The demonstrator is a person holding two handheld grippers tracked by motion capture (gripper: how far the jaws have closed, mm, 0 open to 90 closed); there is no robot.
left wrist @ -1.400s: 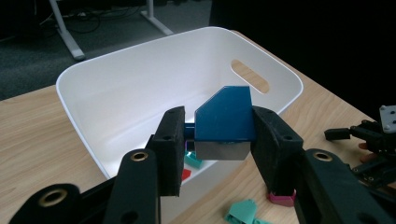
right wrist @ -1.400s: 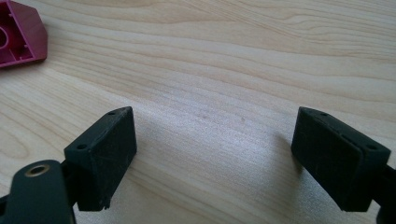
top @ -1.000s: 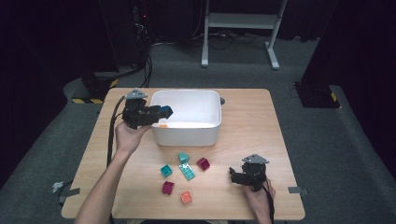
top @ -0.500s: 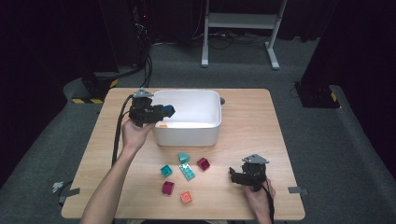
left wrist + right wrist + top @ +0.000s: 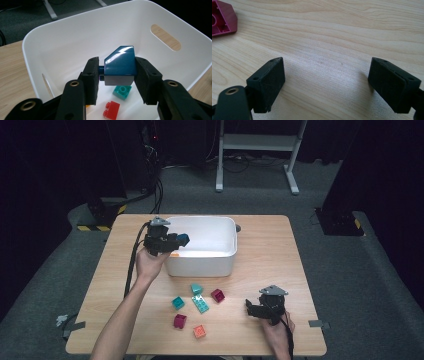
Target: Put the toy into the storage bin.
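Holding a dark blue block (image 5: pixel 119 61) over the white tub (image 5: pixel 227 252), the left gripper (image 5: pixel 117 75) looks set to drop it in with the teal and red bricks already at the bottom. Its fingers (image 5: pixel 91 77) clamp the block's two sides, so it sits square between them, above the tub's left end. Over at the near right of the surface (image 5: pixel 260 240), the right gripper (image 5: pixel 251 306) rests with its fingers spread wide, nothing between them, probably waiting for its turn on the loose blocks (image 5: pixel 200 302) nearby.
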